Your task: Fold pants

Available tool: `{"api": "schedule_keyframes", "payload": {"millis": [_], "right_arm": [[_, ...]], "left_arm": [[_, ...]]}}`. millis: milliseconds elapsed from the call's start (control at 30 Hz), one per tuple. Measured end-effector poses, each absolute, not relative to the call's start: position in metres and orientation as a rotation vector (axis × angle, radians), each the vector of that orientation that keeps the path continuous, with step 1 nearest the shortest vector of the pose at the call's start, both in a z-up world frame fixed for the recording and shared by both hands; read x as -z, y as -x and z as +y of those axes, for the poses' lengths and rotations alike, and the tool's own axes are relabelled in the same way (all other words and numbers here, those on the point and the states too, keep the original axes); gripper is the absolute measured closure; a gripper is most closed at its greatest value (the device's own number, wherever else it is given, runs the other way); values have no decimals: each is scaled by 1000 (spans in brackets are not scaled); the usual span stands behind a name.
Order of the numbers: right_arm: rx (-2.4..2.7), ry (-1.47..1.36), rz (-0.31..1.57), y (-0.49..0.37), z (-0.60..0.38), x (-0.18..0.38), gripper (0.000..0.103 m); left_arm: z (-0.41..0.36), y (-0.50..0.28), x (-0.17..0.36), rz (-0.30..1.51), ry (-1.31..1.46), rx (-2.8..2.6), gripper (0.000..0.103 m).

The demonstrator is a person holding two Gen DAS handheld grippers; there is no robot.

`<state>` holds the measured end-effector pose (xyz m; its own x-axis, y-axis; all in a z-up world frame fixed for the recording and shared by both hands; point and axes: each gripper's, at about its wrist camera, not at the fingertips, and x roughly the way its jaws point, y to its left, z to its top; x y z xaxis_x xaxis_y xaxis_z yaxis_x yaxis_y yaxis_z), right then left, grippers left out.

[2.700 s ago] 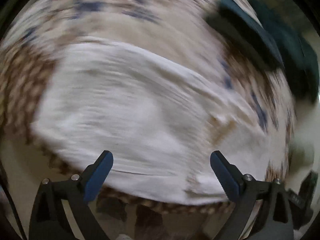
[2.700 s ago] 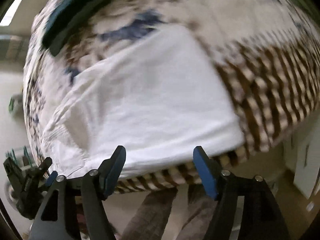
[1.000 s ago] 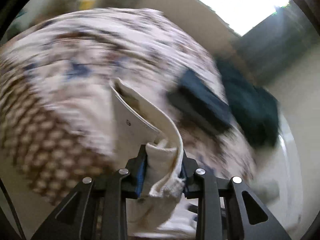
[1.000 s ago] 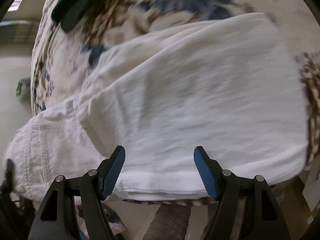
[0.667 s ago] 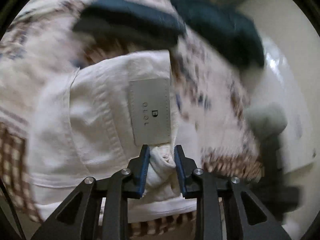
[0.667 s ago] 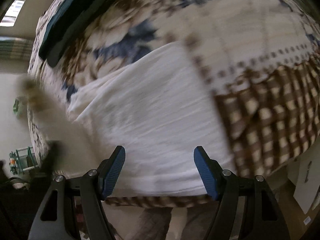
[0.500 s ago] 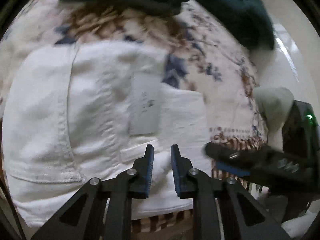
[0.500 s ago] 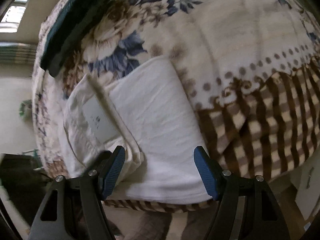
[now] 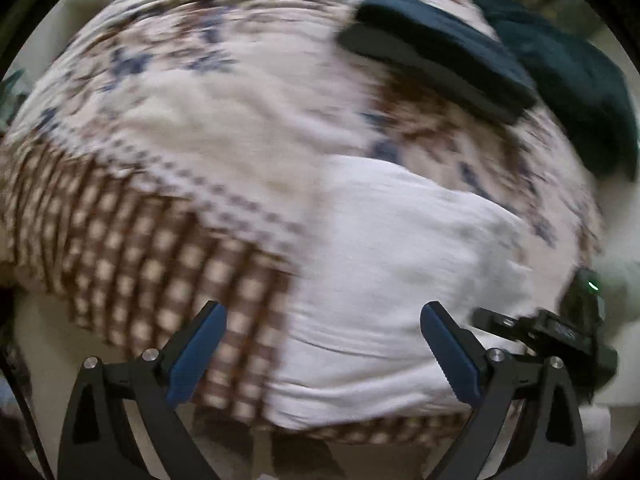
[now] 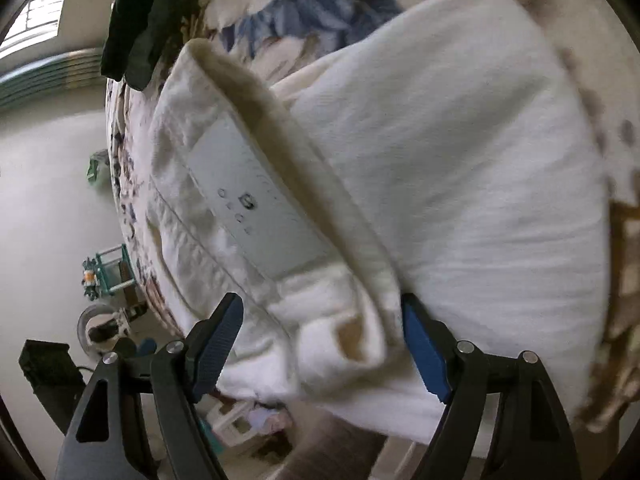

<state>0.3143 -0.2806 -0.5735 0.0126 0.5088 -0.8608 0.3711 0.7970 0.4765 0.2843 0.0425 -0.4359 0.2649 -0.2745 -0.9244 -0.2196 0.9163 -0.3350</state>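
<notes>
The white pants [image 10: 460,184] lie folded in a thick bundle at the near edge of a bed, on a bedspread [image 9: 192,152] printed with blue and brown flowers and bordered in brown checks. In the right wrist view the waistband end rests on top of the bundle toward the left, with a pale rectangular label [image 10: 256,200] showing on it. The right claw [image 10: 320,348] is spread wide just above that near waistband corner, its blue pads on either side of the cloth without pressing it. In the left wrist view, which is blurred, the left claw [image 9: 324,356] is also spread wide and holds nothing, hanging over the bed's near edge where the pants [image 9: 400,280] meet the checked border. The right claw [image 9: 548,332] shows at the right of that view. At the far right of the bed lie folded dark garments [image 9: 436,44].
</notes>
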Motion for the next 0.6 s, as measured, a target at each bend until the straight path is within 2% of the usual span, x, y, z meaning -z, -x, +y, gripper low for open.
{"api": "schedule_keyframes", "payload": {"millis": [67,100,200,367,467,600], "right_arm": [[-120,-590,1590,-316,-265,563,68],[-111,-574,1579,-314,-262,556,76],[-89,-568,1477,-301,-271,519,81],[84,-564,1335,-261,-334,458,82],[223,-615,1335,-235,-394,461,82],[261,-669,1373,-216,-425,488,81]], "left_arm": [[54,-287,442,1327,421,-11,4],[58,-287,443,1329,423,-19,4],[63,-291,441,1320,429,-17,4],[45,-305,430,1304,421,53,4],[24,-321,433,1313,428,111,4],[-14,-348,447,1354,408,218,4]]}}
